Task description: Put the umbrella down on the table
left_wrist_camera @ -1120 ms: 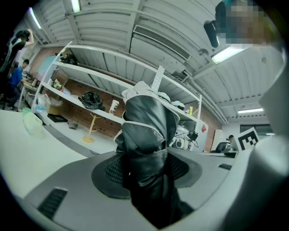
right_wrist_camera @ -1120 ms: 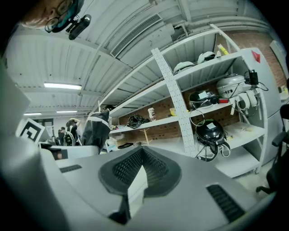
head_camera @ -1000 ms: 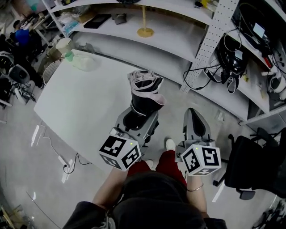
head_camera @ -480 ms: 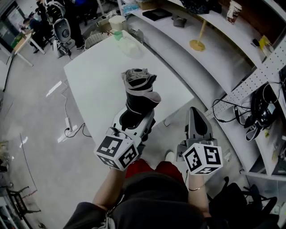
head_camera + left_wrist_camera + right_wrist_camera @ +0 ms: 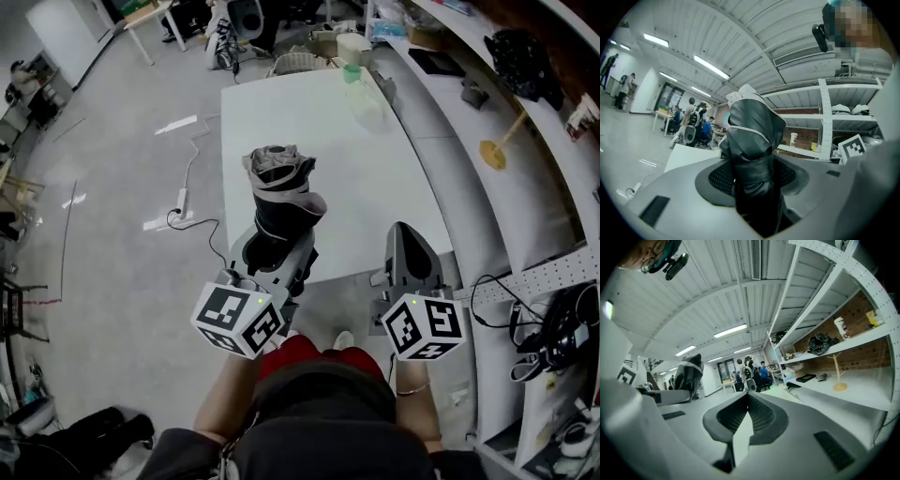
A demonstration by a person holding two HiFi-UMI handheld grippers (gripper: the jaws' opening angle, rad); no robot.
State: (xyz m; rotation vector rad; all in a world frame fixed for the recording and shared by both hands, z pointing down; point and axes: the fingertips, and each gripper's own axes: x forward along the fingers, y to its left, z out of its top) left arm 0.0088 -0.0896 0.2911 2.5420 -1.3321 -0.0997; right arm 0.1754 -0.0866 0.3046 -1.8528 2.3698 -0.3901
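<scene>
While the left hand-held gripper [image 5: 279, 246] reaches out toward the worktop [image 5: 309, 141], its jaws are clamped on the lower part of the umbrella [image 5: 281, 192]. That umbrella is folded and rolled up, black with a pale trim. In the left gripper view it stands between the two pads, which press on its sides, and its bunched end sticks out well past them. It is up in the air and not resting on anything. In the head view its bunched end overlaps the worktop's near left corner.

Just beside it, on the person's other side, the right hand-held gripper [image 5: 404, 236] has its jaws together with nothing between them. Its tip shows by the worktop's near right corner, and the two grippers do not touch.

White and mostly bare, the worktop carries only a few small pale items [image 5: 361, 92] at its far right corner. Curved white shelves [image 5: 525, 202] run along its right edge, and a cable [image 5: 192, 223] lies on the floor [image 5: 112, 244] off its left edge.
</scene>
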